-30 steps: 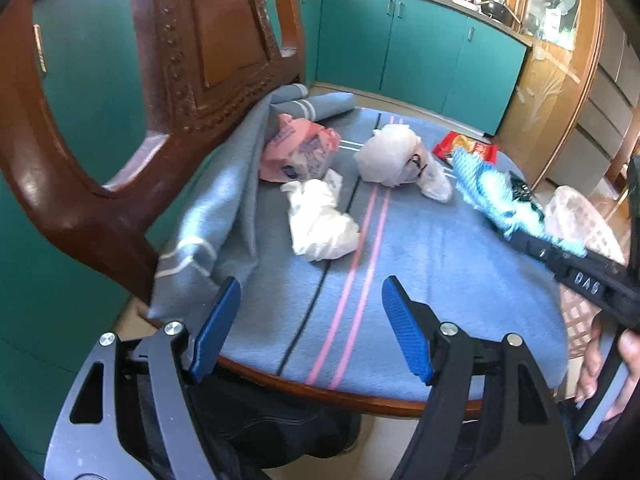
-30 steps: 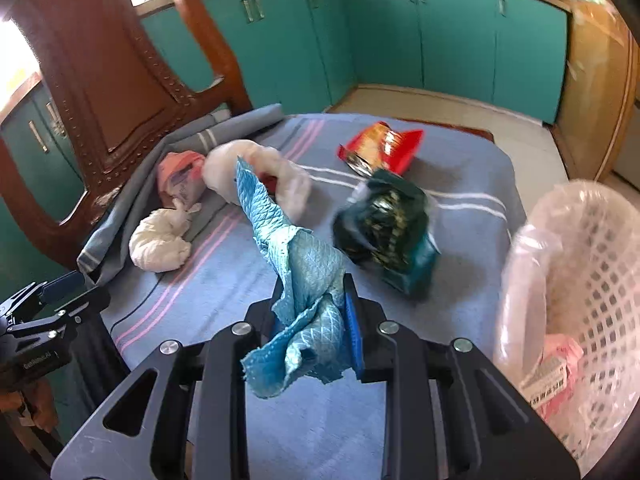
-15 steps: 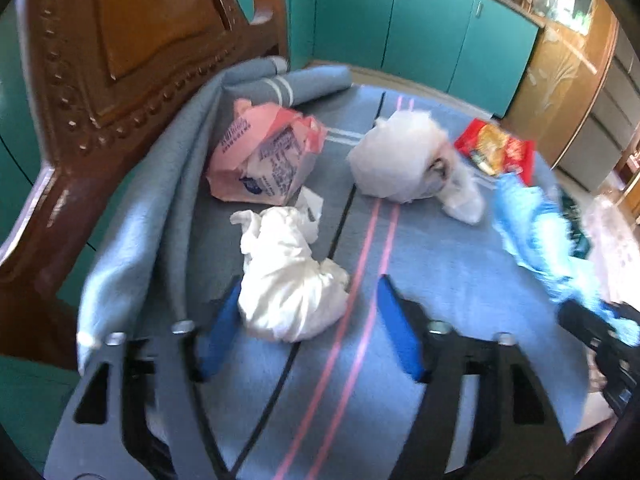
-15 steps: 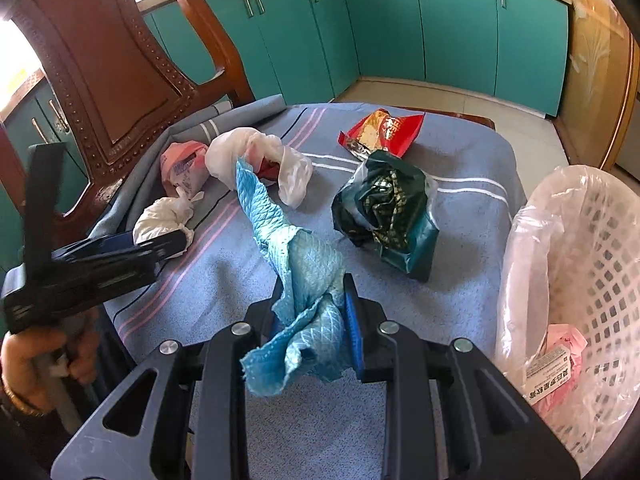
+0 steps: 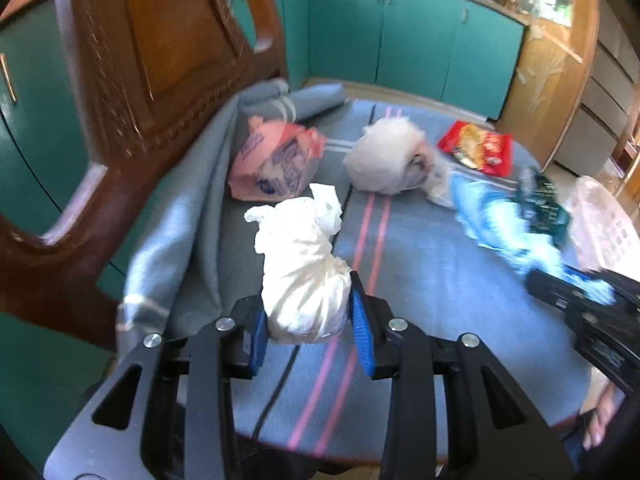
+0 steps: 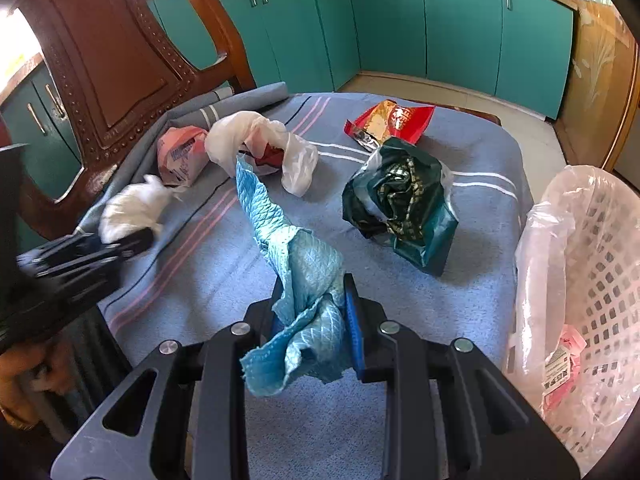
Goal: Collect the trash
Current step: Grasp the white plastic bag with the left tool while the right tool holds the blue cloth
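Note:
A crumpled white paper wad (image 5: 304, 280) lies on the blue-grey striped blanket (image 5: 420, 280). My left gripper (image 5: 308, 320) has its jaws closing around it, and the blue pads touch the wad on both sides. In the right wrist view the same left gripper (image 6: 120, 244) sits at the left by the wad (image 6: 132, 208). My right gripper (image 6: 312, 312) is shut on a blue quilted paper towel (image 6: 296, 264) that stands up out of its jaws. That towel (image 5: 500, 224) also shows at the right of the left wrist view.
On the blanket lie a pink bag (image 5: 276, 160), a white plastic bag (image 5: 384, 160), a red snack packet (image 5: 476, 148) and a dark green bag (image 6: 400, 200). A lined white basket (image 6: 600, 240) holds a pink wrapper (image 6: 564, 364). A carved wooden chair back (image 5: 140, 60) rises at the left.
My left gripper has moved forward to the white wad and its jaws have narrowed from wide apart to touching it. The right gripper has kept still with the blue towel.

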The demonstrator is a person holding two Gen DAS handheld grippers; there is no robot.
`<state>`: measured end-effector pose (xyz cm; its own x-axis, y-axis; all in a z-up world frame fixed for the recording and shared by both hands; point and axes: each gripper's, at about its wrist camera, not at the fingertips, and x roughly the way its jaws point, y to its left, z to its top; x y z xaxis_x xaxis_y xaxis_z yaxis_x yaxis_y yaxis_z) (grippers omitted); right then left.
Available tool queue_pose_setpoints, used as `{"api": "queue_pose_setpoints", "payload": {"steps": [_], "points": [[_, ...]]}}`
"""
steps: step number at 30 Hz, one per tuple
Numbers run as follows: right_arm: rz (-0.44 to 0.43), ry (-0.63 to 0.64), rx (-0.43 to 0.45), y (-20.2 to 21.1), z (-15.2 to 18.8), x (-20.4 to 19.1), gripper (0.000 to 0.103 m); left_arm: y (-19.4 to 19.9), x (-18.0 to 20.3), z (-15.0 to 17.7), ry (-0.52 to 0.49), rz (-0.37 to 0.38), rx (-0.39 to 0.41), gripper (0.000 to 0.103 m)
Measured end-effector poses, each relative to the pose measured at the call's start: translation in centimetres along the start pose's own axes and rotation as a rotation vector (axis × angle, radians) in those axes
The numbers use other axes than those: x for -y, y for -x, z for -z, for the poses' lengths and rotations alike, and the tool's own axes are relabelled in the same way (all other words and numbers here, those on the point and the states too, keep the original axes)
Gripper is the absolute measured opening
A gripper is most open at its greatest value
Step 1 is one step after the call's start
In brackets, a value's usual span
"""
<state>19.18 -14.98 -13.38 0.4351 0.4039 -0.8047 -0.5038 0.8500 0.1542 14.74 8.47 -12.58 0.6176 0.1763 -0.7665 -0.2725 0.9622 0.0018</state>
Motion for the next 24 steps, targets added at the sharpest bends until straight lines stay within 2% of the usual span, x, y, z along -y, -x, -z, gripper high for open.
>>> {"api": "queue_pose_setpoints", "payload": {"steps": [6, 24], "points": [[0.035, 0.006, -0.008, -0.4, 0.1, -0.1, 0.028, 2.1, 0.9, 0.8, -0.038, 0.032, 0.016, 0.037], [0.038, 0.010, -0.028, -1.1, -0.1, -0.3, 0.028, 0.8, 2.3, 2.2, -0.063, 0.047, -0.044, 0.037]]}}
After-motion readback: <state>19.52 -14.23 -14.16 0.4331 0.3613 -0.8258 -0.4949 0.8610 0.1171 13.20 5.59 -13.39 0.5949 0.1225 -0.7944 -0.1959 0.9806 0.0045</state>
